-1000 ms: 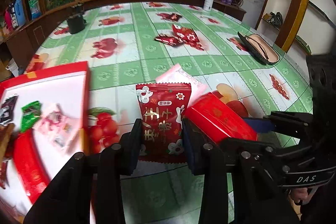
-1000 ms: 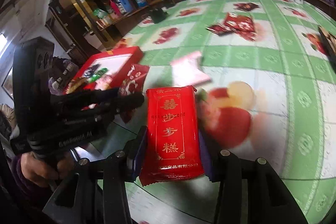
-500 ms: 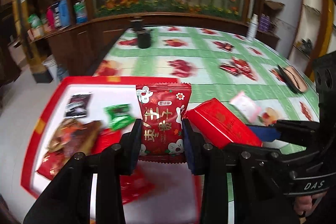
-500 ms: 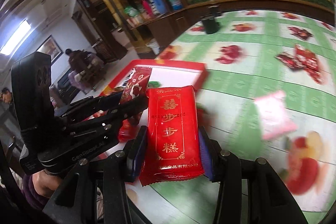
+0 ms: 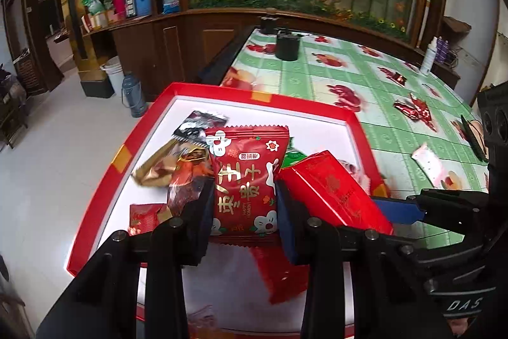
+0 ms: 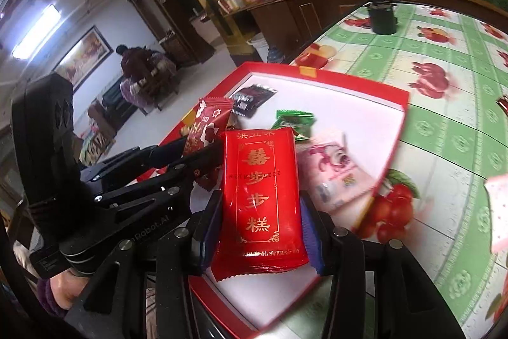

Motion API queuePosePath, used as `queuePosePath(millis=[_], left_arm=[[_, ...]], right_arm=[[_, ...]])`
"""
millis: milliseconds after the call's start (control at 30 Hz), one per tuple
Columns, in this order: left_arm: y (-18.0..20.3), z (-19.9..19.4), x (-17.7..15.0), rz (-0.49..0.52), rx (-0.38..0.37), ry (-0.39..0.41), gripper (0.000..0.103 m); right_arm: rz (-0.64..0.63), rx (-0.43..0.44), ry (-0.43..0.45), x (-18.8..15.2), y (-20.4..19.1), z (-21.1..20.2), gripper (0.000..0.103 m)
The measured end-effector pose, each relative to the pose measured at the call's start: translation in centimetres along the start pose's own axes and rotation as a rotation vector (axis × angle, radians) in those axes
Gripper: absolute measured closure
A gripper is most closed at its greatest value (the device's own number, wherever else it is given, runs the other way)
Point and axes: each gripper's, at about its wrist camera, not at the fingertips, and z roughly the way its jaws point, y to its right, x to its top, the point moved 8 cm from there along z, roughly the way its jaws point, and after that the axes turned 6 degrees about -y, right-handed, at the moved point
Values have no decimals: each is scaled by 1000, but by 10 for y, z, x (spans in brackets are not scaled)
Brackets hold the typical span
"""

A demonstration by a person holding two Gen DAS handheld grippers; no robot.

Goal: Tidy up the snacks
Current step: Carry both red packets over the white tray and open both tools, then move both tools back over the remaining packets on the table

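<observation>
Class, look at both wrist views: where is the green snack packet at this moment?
The green snack packet lies inside the red tray, just beyond the red packet held in the right claw; the left wrist view shows only its corner.

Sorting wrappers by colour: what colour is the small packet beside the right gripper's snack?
Green packet, lying in the tray; clearest in the right wrist view.

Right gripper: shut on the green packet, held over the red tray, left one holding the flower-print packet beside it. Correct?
Not quite. The right gripper is shut on a red packet with gold lettering, as the right wrist view shows; the green packet lies in the red tray. The left gripper does hold the flower-print packet beside it.
</observation>
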Motion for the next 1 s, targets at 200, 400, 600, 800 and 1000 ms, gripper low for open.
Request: queuePosePath(millis=[200,400,600,800,1000], left_arm=[[-9,7,0,1,21,-11,69],[-9,22,-3,23,44,-38,60],[-21,23,-2,-7,105,-40,23],[-22,-7,14,-2,147,79,23],[3,-12,22,45,108,89,21]], right_arm=[[-5,-44,-28,-1,-1,18,57],[16,-76,-16,0,15,25,56],[-4,-113,18,2,24,11,51],[46,-65,176,13,49,-40,44],[91,-209,244,0,112,-90,33]])
